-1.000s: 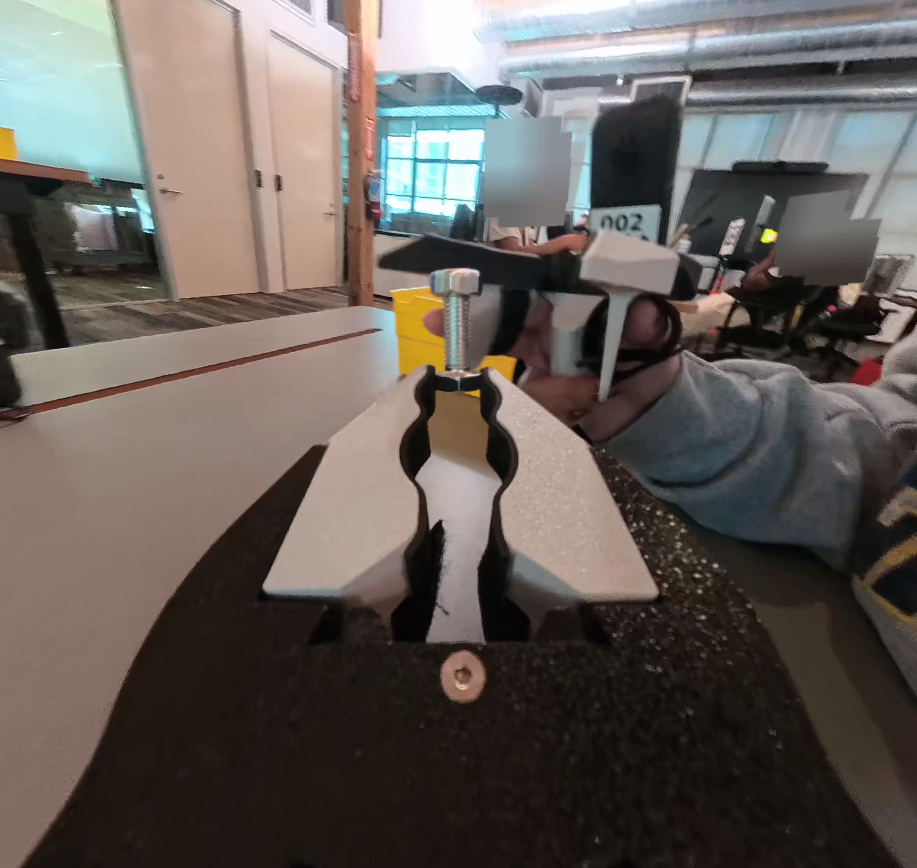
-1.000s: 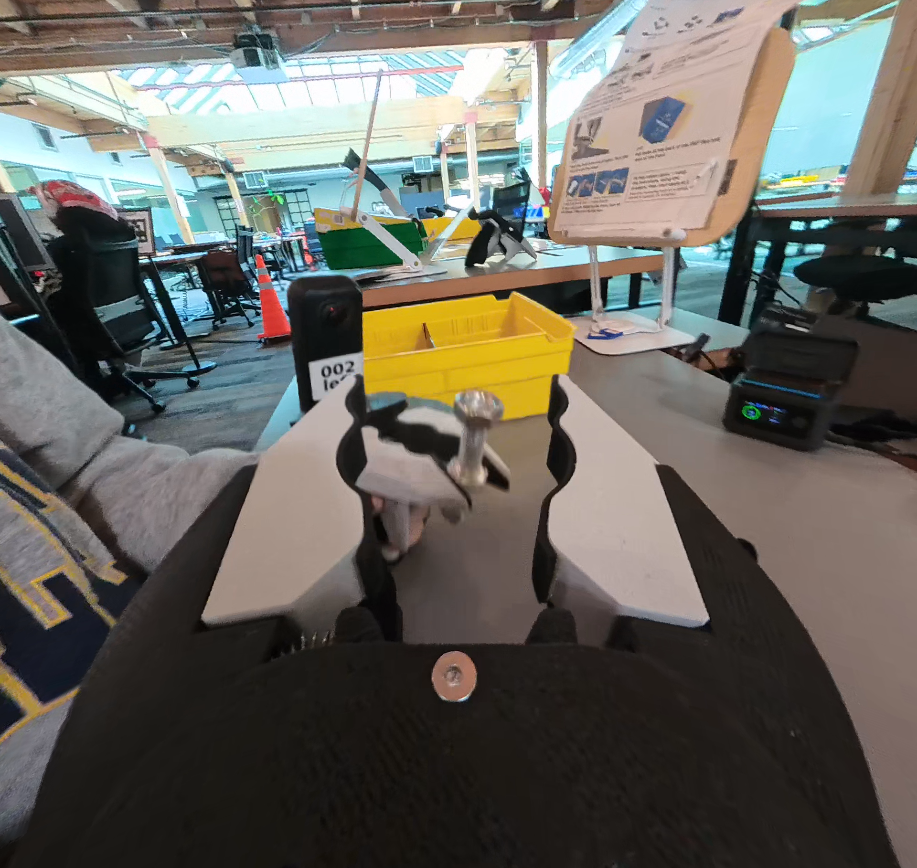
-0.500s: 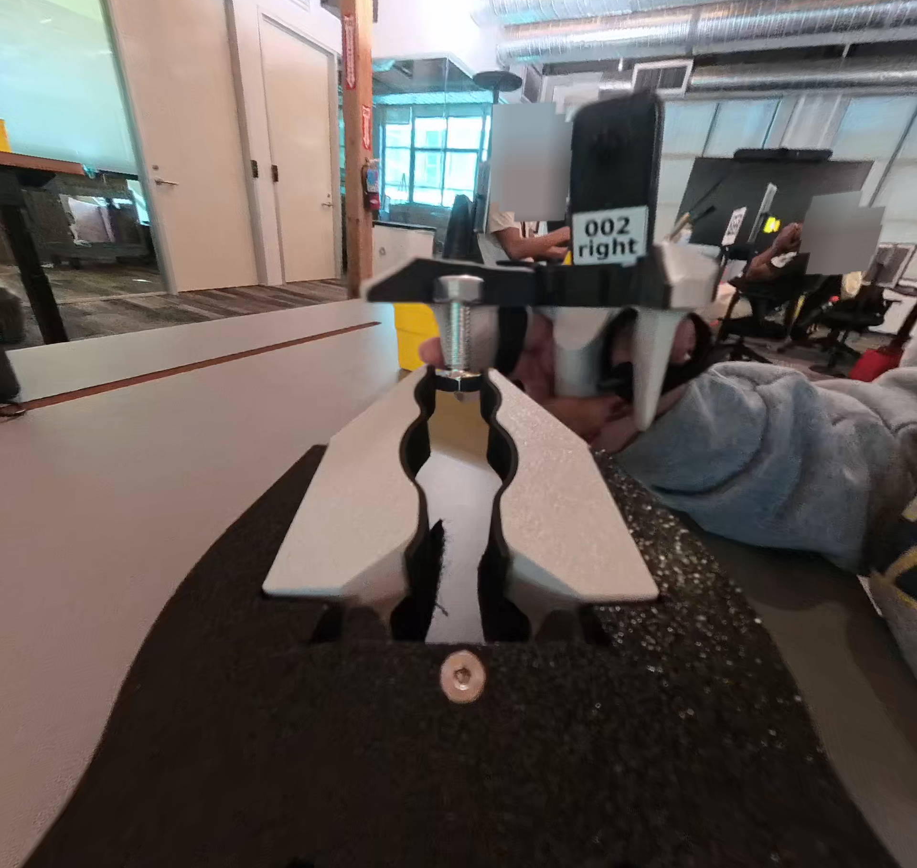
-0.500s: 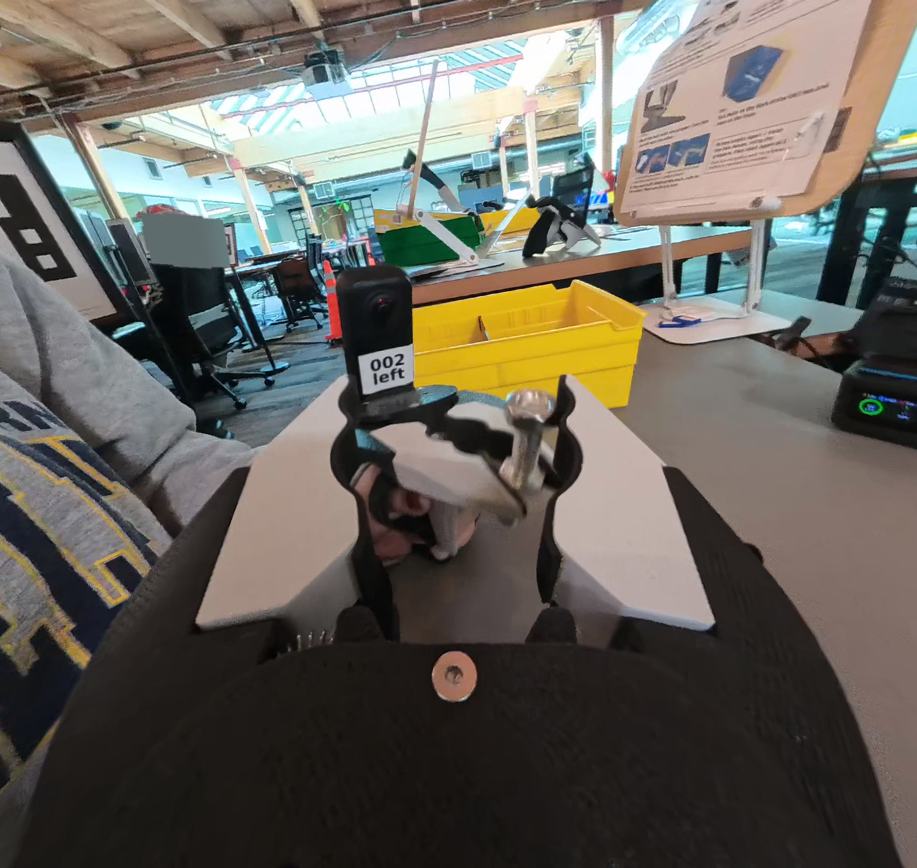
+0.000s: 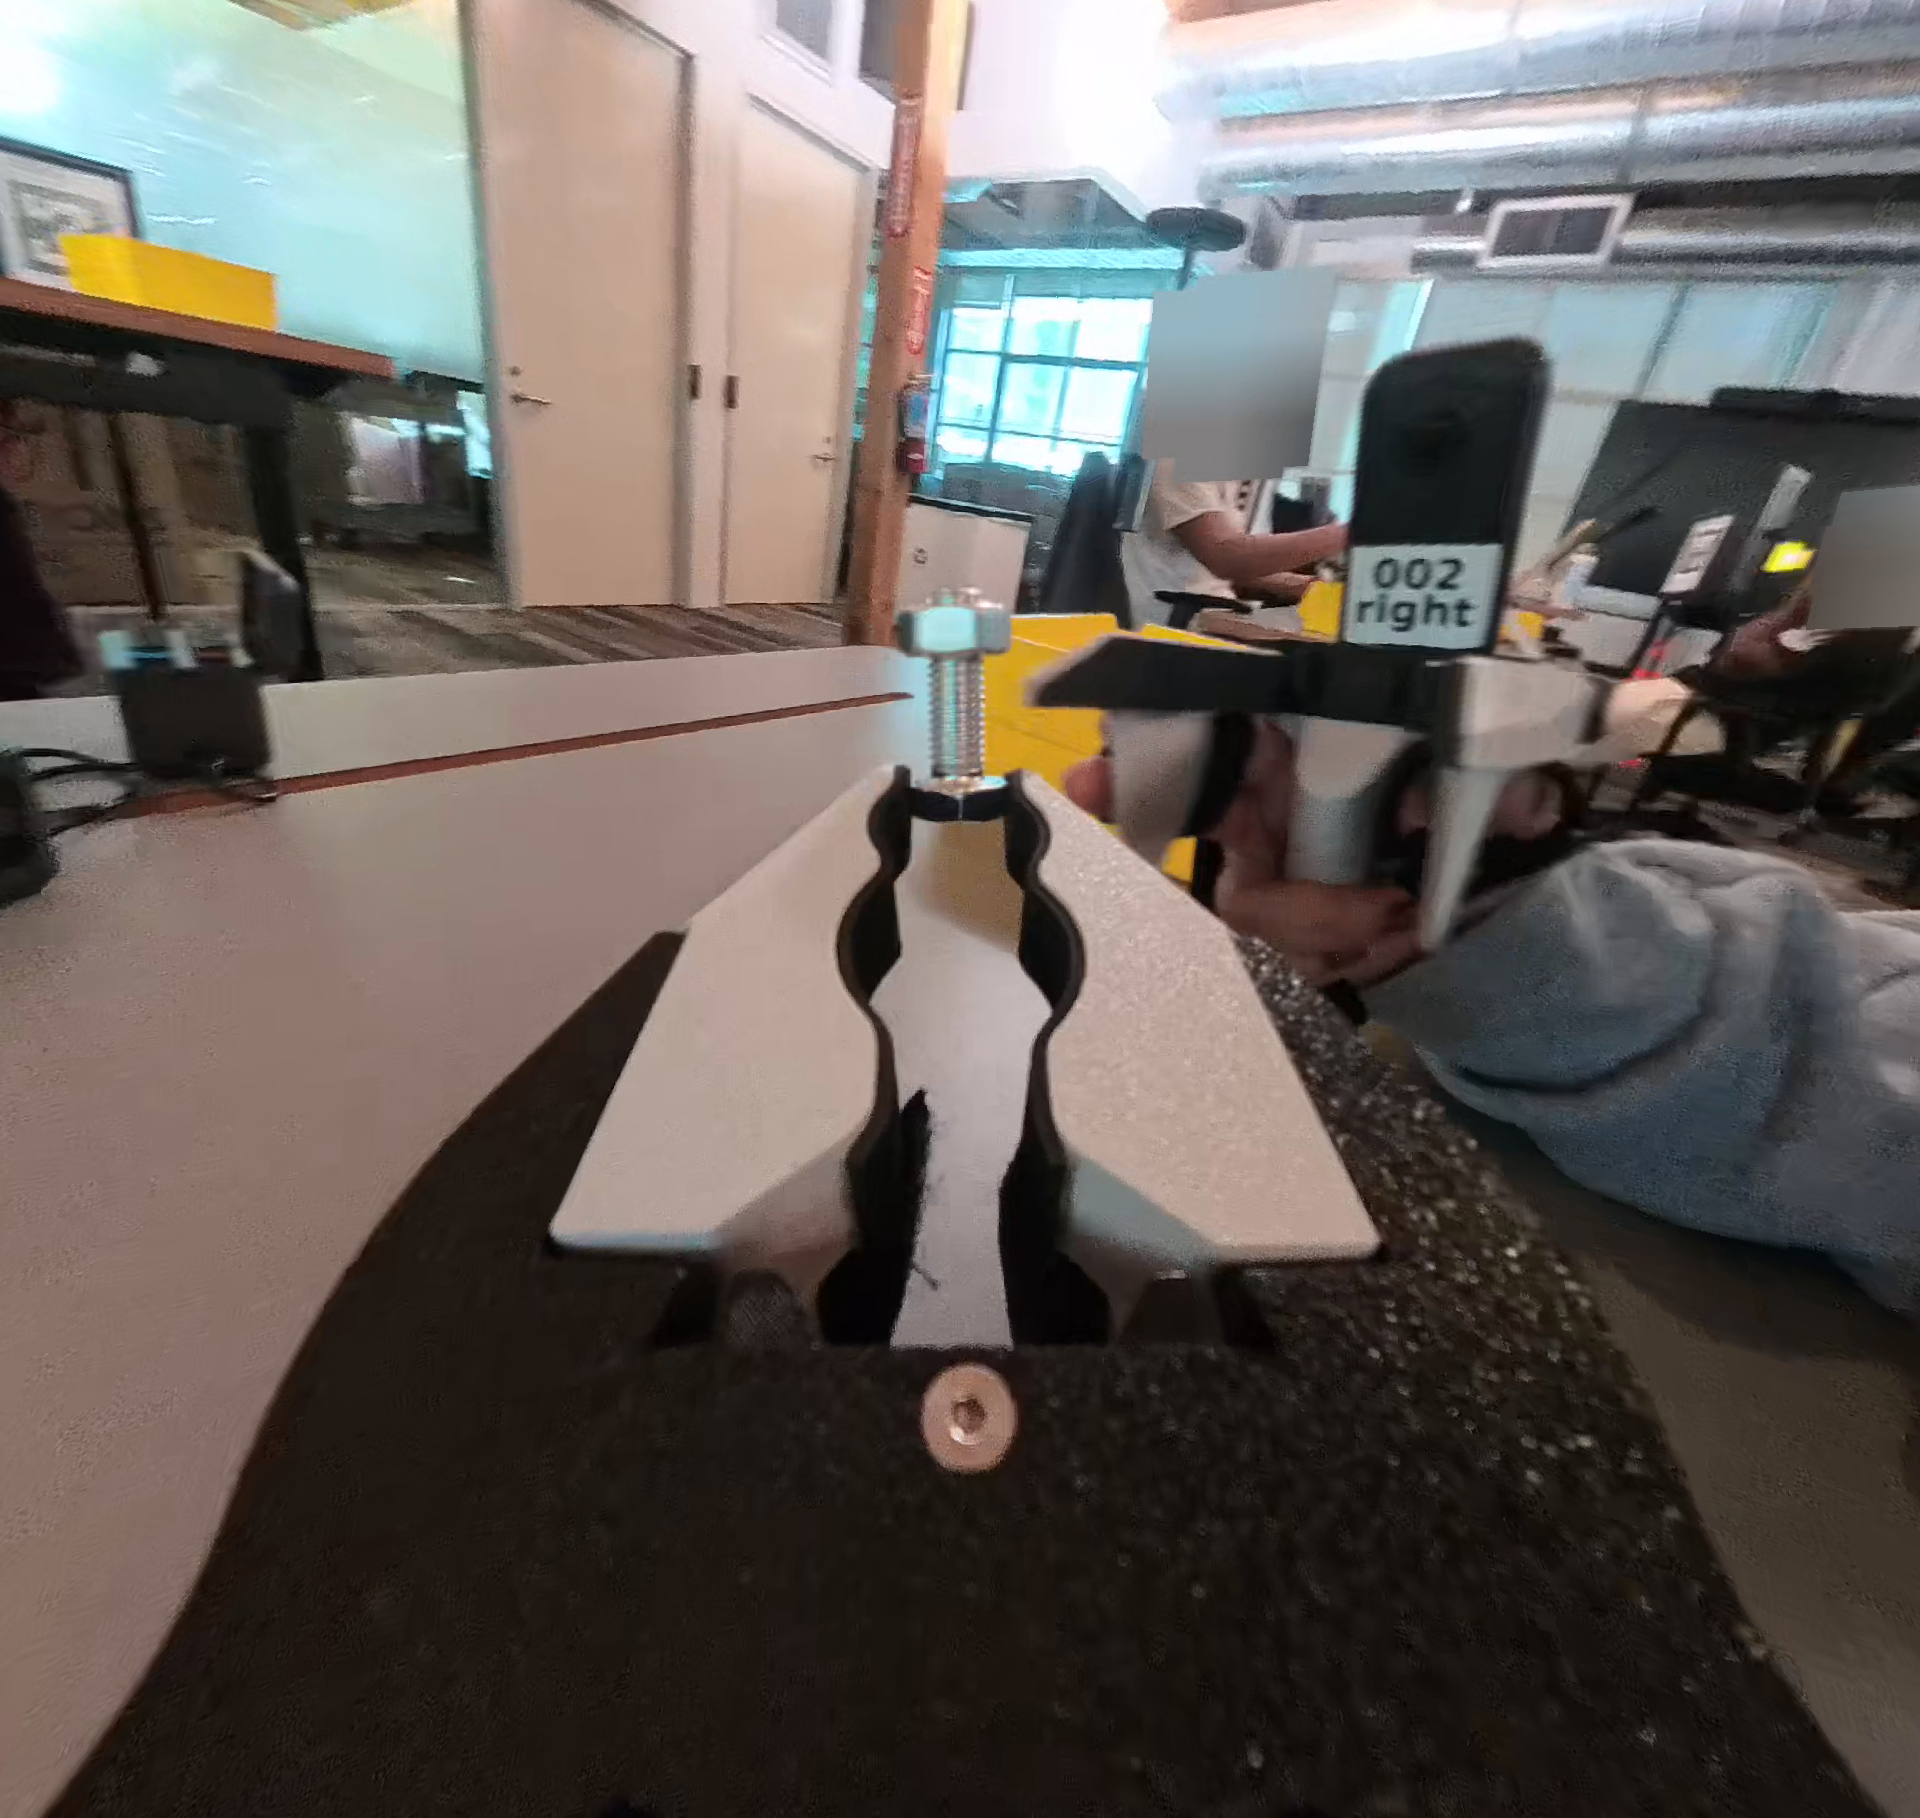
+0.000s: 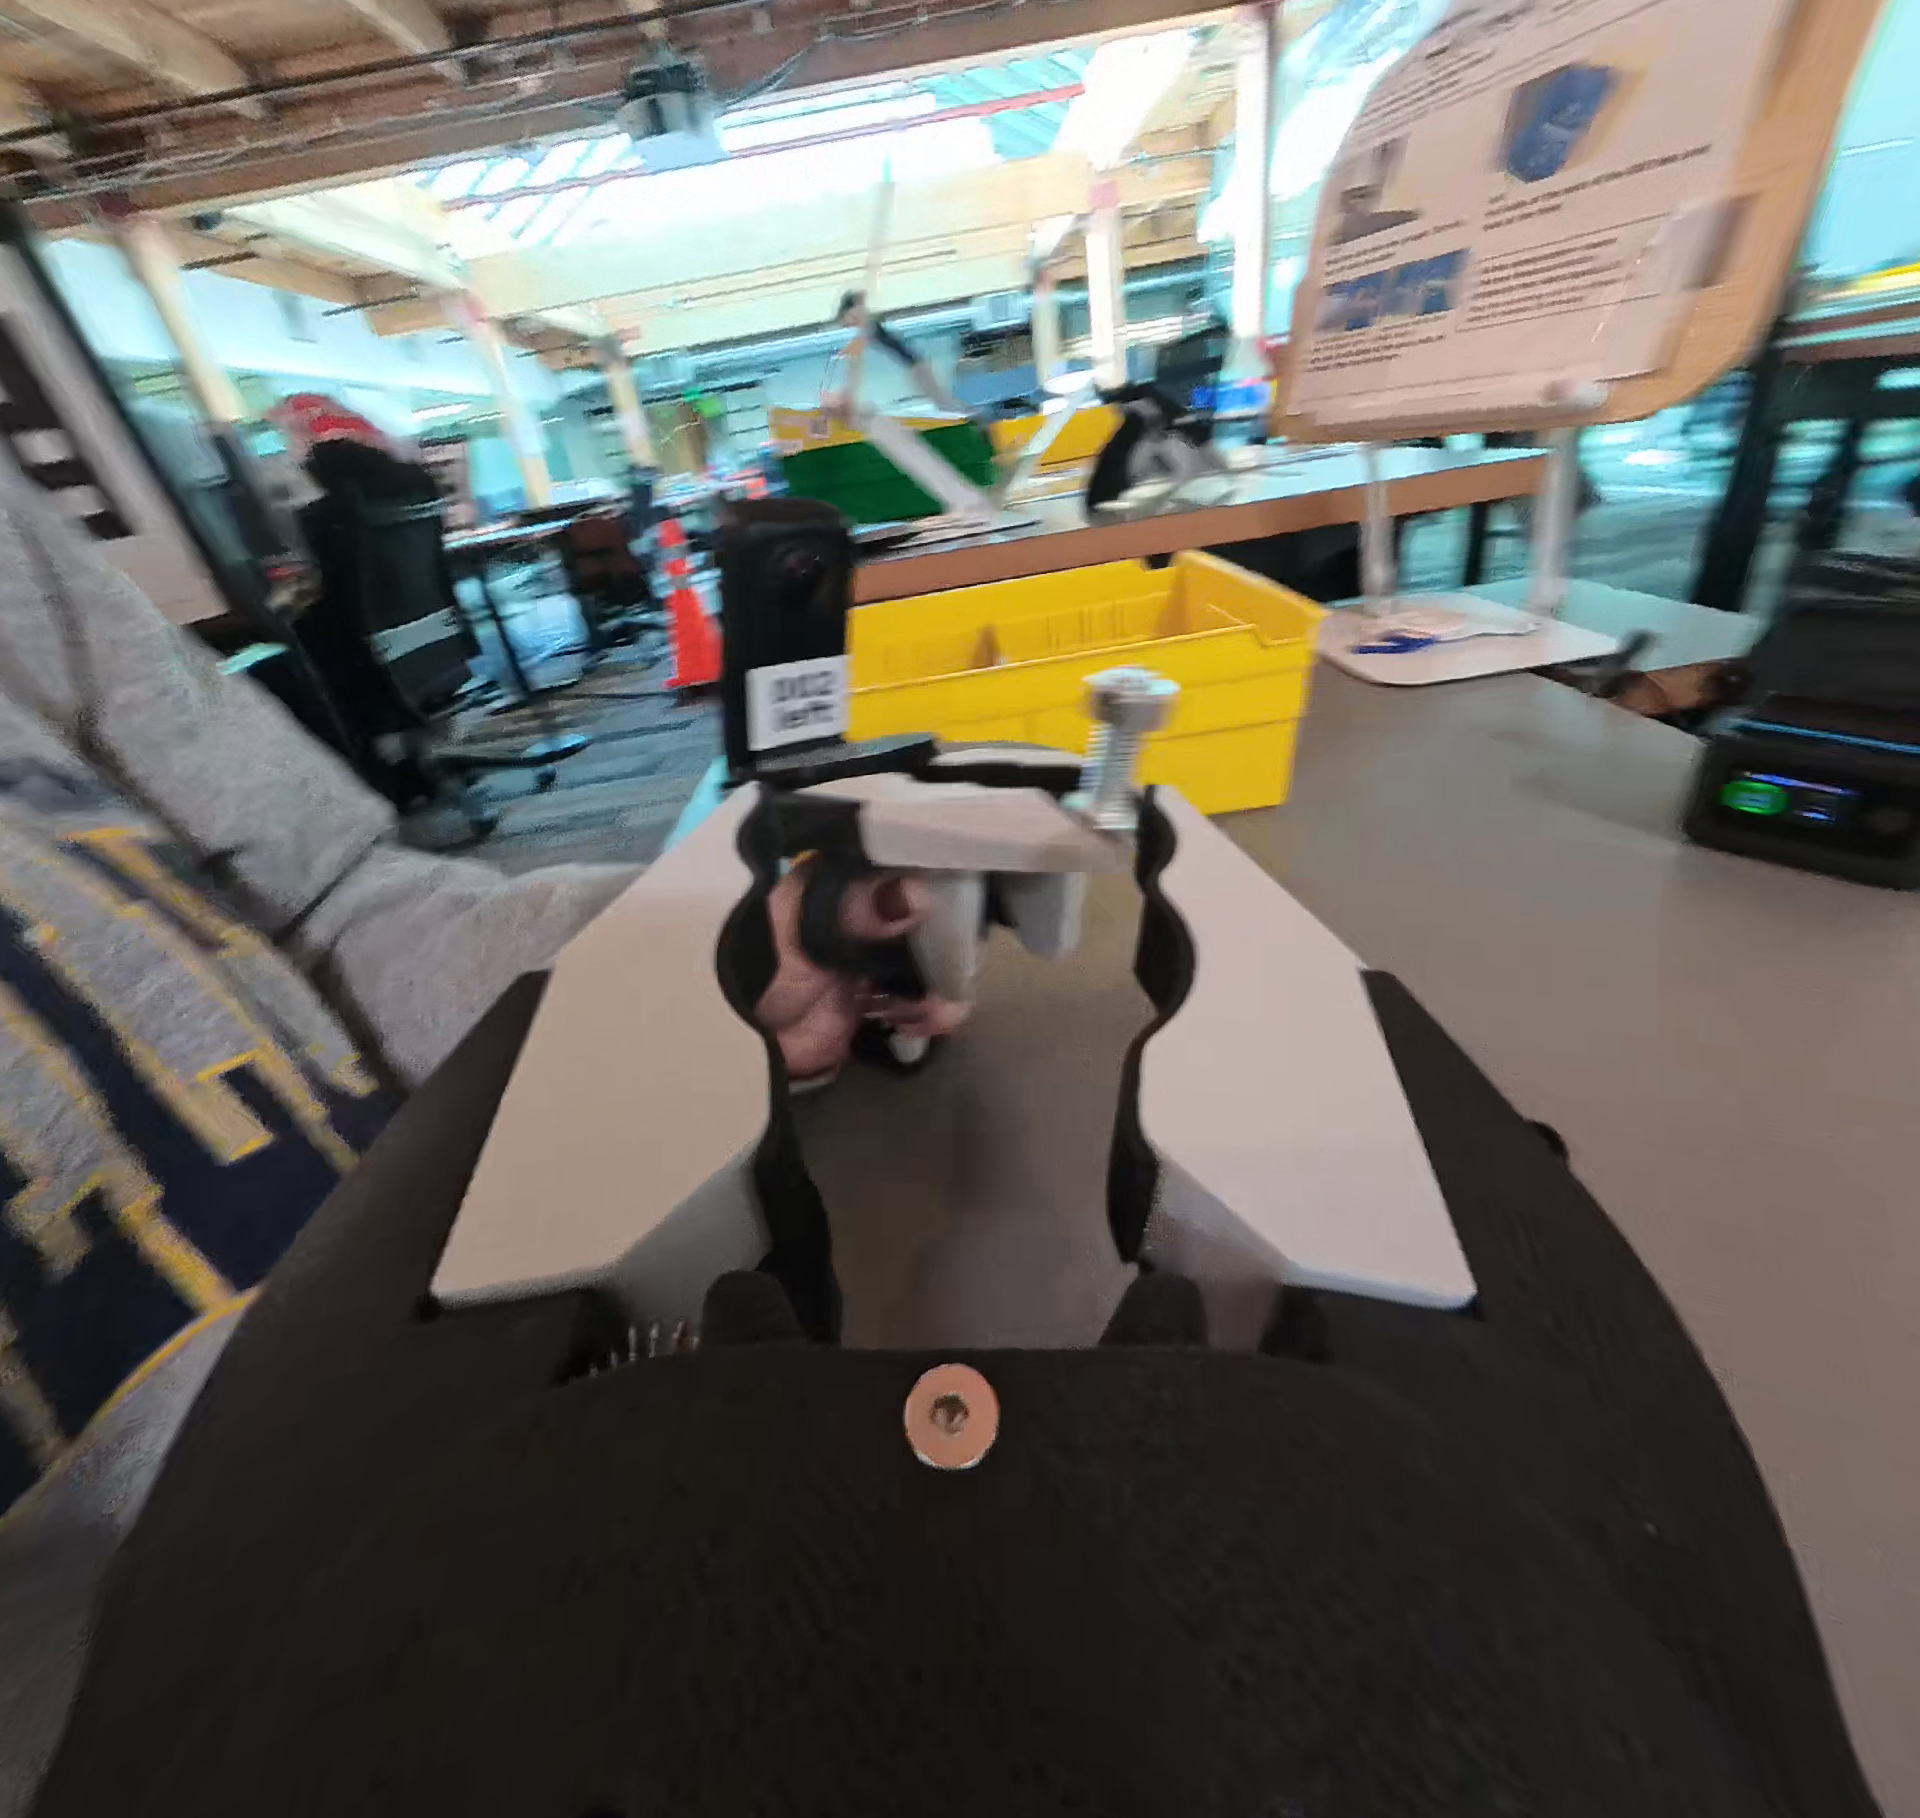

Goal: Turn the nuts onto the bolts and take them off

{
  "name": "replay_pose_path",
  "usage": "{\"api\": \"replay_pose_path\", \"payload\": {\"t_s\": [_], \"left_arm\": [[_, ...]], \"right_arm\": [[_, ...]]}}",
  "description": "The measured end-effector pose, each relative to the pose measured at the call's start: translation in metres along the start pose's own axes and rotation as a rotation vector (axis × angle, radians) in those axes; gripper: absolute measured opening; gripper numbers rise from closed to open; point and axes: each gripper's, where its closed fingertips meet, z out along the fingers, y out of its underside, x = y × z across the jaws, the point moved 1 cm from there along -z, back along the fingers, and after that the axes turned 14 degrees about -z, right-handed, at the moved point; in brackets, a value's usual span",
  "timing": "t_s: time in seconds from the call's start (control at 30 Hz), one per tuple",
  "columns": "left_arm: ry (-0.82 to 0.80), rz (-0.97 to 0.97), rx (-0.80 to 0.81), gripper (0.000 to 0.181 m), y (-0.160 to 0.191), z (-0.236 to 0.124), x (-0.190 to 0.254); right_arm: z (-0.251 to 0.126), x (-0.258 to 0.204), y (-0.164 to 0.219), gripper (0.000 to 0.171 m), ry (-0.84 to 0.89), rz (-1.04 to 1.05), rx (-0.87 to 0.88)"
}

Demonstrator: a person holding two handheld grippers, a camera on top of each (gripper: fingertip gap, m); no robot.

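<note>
My left gripper (image 5: pixel 954 800) is shut on a nut (image 5: pixel 956 806) at its fingertips. A silver bolt (image 5: pixel 951 703) stands upright in the nut, hex head on top. My right gripper (image 6: pixel 951 818) is open and empty, its fingers wide apart. In the left wrist view the right gripper (image 5: pixel 1247 677) is level with the bolt head, its tip a small gap to the right of it. In the right wrist view the left gripper (image 6: pixel 977 833) and the bolt (image 6: pixel 1124 755) sit just past my right fingertips, the bolt close to the right finger.
A yellow bin (image 6: pixel 1091 688) stands on the grey table (image 5: pixel 312 989) behind the bolt. A black device with a lit screen (image 6: pixel 1808 812) sits at the right, a sign on a stand (image 6: pixel 1538 210) behind it. A grey-sleeved arm (image 5: pixel 1662 1041) lies along the table.
The right gripper, which was around the bolt head, has drawn back to the right, clear of it. The left gripper still holds the nut with the bolt upright.
</note>
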Motion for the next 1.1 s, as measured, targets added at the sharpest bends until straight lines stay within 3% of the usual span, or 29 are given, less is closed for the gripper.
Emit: {"api": "replay_pose_path", "payload": {"t_s": [0.03, 0.13, 0.23, 0.33, 0.37, 0.47, 0.6, 0.73, 0.77, 0.8, 0.87, 1.0, 1.03, 1.07, 1.1], "left_arm": [[0.027, 0.009, -0.011, 0.016, 0.002, 0.001, 0.004], [0.113, 0.067, -0.089, 0.016, 0.017, 0.011, 0.026], [0.083, 0.057, -0.079, 0.016, 0.016, 0.011, 0.022], [-0.042, 0.007, 0.015, 0.016, -0.002, -0.001, -0.005], [-0.039, -0.017, 0.030, 0.016, -0.005, -0.004, -0.008], [0.046, 0.077, -0.044, 0.016, 0.008, 0.005, 0.013], [0.100, 0.118, -0.104, 0.016, 0.021, 0.014, 0.029], [-0.062, 0.017, 0.010, 0.016, -0.002, -0.002, -0.008], [-0.054, 0.008, 0.016, 0.016, -0.004, -0.004, -0.009], [-0.024, 0.032, -0.003, 0.016, -0.001, -0.002, -0.003], [0.051, 0.113, -0.080, 0.016, 0.015, 0.009, 0.018], [0.077, 0.108, -0.108, 0.016, 0.021, 0.014, 0.026], [0.053, 0.107, -0.092, 0.016, 0.017, 0.011, 0.020], [-0.002, 0.101, -0.062, 0.016, 0.011, 0.007, 0.010], [-0.061, 0.082, -0.026, 0.016, 0.005, 0.003, -0.001]], "right_arm": [[0.000, 0.009, 0.000, 0.078, 0.046, 0.002, 0.005], [0.014, 0.012, -0.005, 0.086, 0.072, -0.001, 0.036], [0.021, -0.004, -0.002, 0.078, 0.000, -0.021, 0.024], [0.001, -0.011, 0.001, 0.067, -0.059, -0.026, 0.005], [-0.002, -0.001, 0.002, 0.064, -0.003, -0.019, 0.000], [0.004, 0.014, -0.004, 0.081, 0.085, -0.030, 0.029], [0.021, 0.000, -0.002, 0.080, 0.030, -0.047, 0.011], [0.000, -0.011, -0.001, 0.070, -0.043, -0.051, 0.015], [-0.002, 0.001, -0.001, 0.067, 0.026, -0.037, 0.013], [-0.001, 0.011, -0.002, 0.079, 0.075, -0.031, 0.018], [0.008, 0.014, -0.003, 0.087, 0.080, -0.007, 0.019], [0.022, -0.008, 0.002, 0.079, -0.035, -0.015, 0.005], [0.018, -0.008, 0.002, 0.086, -0.024, -0.019, 0.010], [0.010, -0.008, 0.004, 0.082, -0.019, -0.040, 0.005], [0.000, -0.008, 0.004, 0.058, -0.029, -0.056, 0.000]]}}
